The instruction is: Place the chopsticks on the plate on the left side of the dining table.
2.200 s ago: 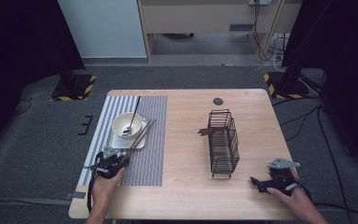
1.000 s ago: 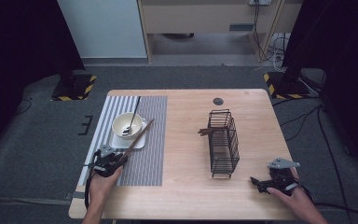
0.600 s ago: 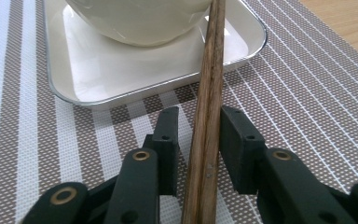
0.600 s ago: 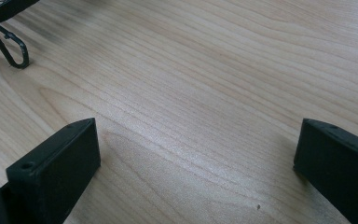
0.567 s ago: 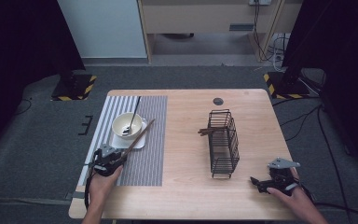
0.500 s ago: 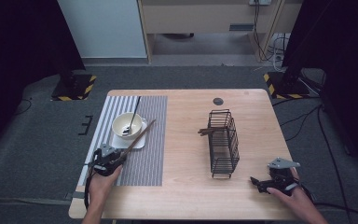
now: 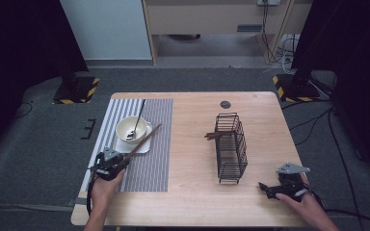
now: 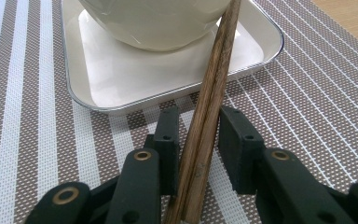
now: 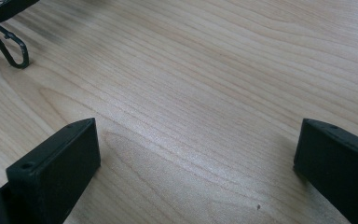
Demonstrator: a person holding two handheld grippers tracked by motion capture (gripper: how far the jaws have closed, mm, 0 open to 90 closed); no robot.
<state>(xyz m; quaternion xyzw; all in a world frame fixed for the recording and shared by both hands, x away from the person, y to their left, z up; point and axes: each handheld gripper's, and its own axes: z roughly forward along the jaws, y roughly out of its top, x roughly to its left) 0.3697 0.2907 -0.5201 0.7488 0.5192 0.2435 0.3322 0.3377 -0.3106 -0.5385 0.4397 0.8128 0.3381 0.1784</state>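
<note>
Wooden chopsticks lie between the left gripper jaws, pads narrowed yet not pressing; against earlier frames, no lift. Tips lean on the bowl ahead. Right gripper gapes wide, idle.

Each tool is matte black, built of blocky linkage arms joined by brass-coloured rivets. The left tool ends in two flat rectangular pads with small screw holes. The right tool carries a grey three-cornered plate on top. A black cable trails from the left tool. The forearms are bare, without sleeves.
</note>
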